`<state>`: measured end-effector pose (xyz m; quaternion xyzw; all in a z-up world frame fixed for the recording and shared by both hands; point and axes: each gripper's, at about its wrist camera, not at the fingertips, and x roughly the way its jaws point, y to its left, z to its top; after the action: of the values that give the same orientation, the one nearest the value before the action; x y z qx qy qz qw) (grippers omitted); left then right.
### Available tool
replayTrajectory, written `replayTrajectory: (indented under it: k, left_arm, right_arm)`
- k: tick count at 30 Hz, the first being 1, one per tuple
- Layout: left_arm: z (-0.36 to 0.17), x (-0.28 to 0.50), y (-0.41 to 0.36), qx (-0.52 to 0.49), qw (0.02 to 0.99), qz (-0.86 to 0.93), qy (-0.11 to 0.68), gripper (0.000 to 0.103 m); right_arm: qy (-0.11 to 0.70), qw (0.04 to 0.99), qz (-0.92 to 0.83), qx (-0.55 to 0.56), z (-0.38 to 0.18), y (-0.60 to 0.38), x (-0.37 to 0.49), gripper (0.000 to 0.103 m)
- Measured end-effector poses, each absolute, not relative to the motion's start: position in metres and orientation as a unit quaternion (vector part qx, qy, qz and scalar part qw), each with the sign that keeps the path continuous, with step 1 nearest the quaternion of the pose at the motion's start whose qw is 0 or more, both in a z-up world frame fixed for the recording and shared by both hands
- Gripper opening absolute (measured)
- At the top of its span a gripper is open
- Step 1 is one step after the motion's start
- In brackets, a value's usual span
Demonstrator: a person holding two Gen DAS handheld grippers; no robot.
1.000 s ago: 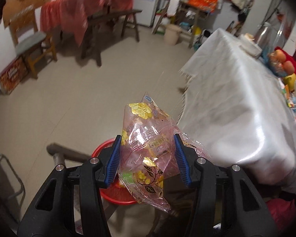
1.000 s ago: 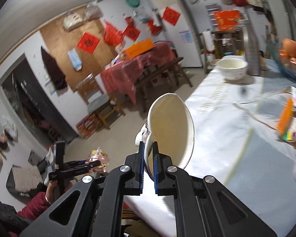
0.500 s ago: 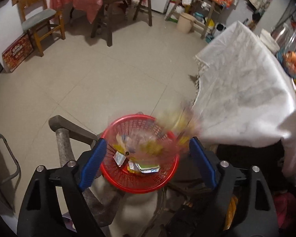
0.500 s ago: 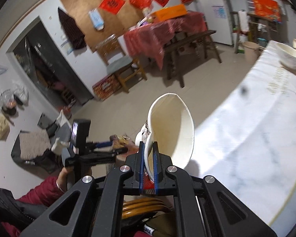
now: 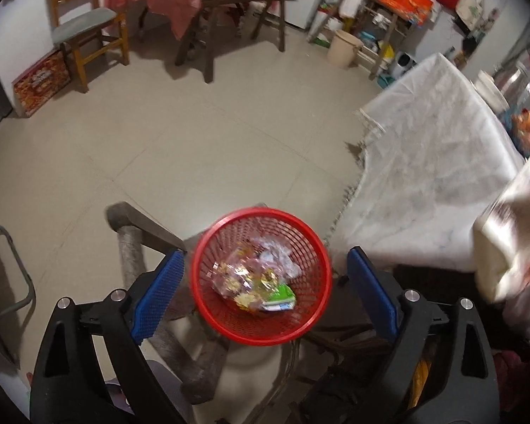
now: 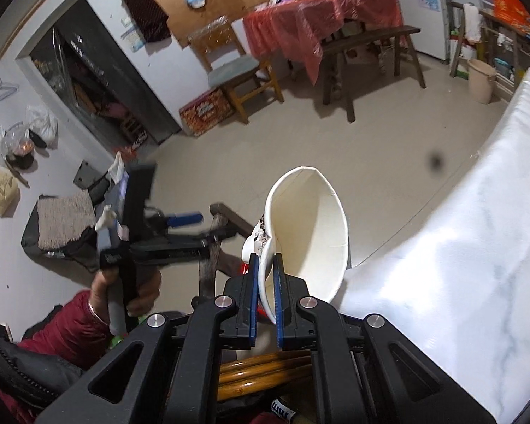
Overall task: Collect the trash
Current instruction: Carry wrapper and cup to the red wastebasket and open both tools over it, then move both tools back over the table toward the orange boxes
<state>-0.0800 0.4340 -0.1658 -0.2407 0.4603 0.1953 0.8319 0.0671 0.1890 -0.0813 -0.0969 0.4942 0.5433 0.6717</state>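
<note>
Since the earlier frame the crinkly clear wrapper w/ gold flowers (image 5: 245, 279) has left the left claw (image 5: 261, 296) and now lies in the round red mesh basket (image 5: 208, 304), atop crumpled paper & a green packet. Left claw's blue ribbed pads are spread wide and opening, nothing between them, basket below. Right claw (image 6: 266, 295) is pressed together, pinching the squashed rim of a white paper bowl (image 6: 311, 233), beside the surface w/ white glossy cloth (image 6: 459, 258).
</note>
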Motion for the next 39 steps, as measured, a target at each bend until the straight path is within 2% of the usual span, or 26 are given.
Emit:
replayTrajectory:
  k: [5, 8, 12, 19, 22, 36, 39]
  left_arm:
    - [-0.142, -0.097, 0.457, -0.240, 0.839, 0.246, 0.423, 0.093]
    - [-0.129, -0.105, 0.464, -0.238, 0.843, 0.261, 0.405, 0.093]
    - [-0.117, -0.107, 0.464, -0.225, 0.851, 0.267, 0.393, 0.094]
    - [-0.110, -0.095, 0.450, -0.215, 0.861, 0.246, 0.390, 0.094]
    - [-0.105, -0.089, 0.440, -0.204, 0.867, 0.235, 0.388, 0.094]
    - [-0.064, -0.050, 0.366, -0.152, 0.903, 0.160, 0.369, 0.095]
    - [-0.056, -0.036, 0.340, -0.135, 0.911, 0.139, 0.363, 0.096]
  right_arm:
    - [0.508, 0.640, 0.563, -0.126, -0.097, 0.229, 0.052, 0.012]
    - [0.502, 0.638, 0.567, -0.140, -0.101, 0.252, 0.047, 0.032]
    - [0.495, 0.646, 0.566, -0.135, -0.094, 0.248, 0.048, 0.032]
    - [0.478, 0.677, 0.548, -0.112, -0.079, 0.208, 0.065, 0.032]
    - [0.466, 0.695, 0.538, -0.101, -0.069, 0.190, 0.073, 0.036]
    - [0.390, 0.802, 0.451, -0.032, -0.028, 0.071, 0.121, 0.068]
    - [0.383, 0.822, 0.421, -0.002, -0.027, 0.031, 0.136, 0.072]
